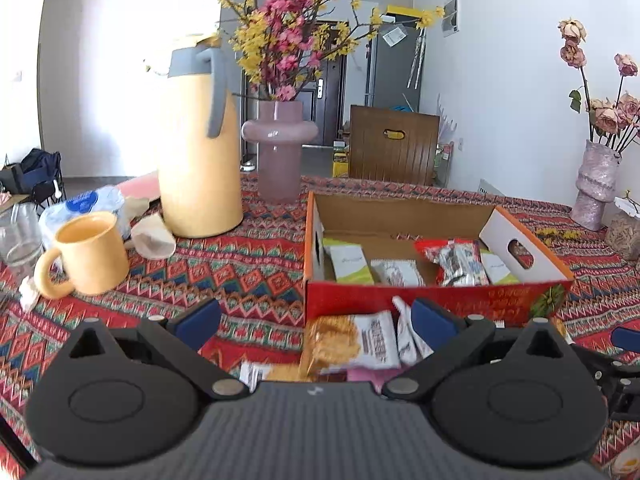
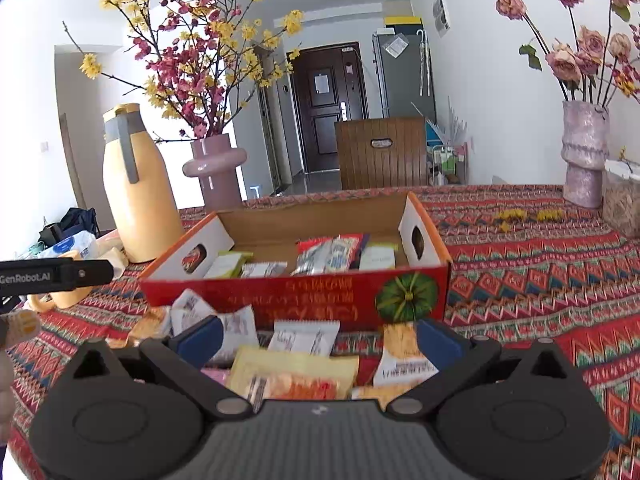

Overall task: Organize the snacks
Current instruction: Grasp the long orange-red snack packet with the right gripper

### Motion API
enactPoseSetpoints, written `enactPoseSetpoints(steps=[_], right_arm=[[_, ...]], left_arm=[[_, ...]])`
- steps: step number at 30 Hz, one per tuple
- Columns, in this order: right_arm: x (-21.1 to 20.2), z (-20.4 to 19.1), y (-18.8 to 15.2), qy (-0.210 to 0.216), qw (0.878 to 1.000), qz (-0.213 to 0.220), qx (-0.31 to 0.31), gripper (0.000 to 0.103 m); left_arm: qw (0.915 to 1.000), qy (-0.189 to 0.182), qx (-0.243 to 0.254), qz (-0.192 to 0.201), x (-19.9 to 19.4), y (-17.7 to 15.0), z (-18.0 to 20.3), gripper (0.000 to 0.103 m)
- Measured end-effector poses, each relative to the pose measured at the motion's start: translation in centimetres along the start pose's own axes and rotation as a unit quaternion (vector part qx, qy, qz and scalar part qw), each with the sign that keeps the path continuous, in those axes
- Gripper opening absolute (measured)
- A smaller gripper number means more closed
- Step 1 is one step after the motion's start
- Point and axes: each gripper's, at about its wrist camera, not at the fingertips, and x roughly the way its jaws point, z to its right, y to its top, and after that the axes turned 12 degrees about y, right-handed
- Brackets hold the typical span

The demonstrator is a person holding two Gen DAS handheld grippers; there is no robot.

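A table with a red cloth full of zigzag patterns (image 1: 248,264) carries everything. A tall yellow jug (image 1: 198,140) stands on it, with a yellow mug (image 1: 90,254) near it and a clear glass (image 1: 18,236) at the left edge. A pink vase (image 1: 279,152) stands just beside the jug. A red cardboard box (image 2: 304,300) sits in the middle. Loose snack packets (image 2: 296,376) lie on the cloth in front of the box. Another pink vase with roses (image 2: 584,156) stands at the far right. Small yellow flowers (image 2: 524,215) lie on the cloth near it.
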Motion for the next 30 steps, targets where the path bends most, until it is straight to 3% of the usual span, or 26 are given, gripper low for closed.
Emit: enactPoseSetpoints(steps=[19, 30], right_arm=[[-3.0, -2.1, -4.1, 0.022, 0.998, -0.05, 0.009, 0.103], [-1.2, -2.7, -4.9, 0.024, 0.995, -0.094, -0.001, 0.103]], left_arm=[[0.9997, -0.003, 0.002, -0.024, -4.4, -4.1, -1.8, 0.103], [0.9996, -0.007, 0.006, -0.028, -5.0, -4.6, -1.9, 0.103]])
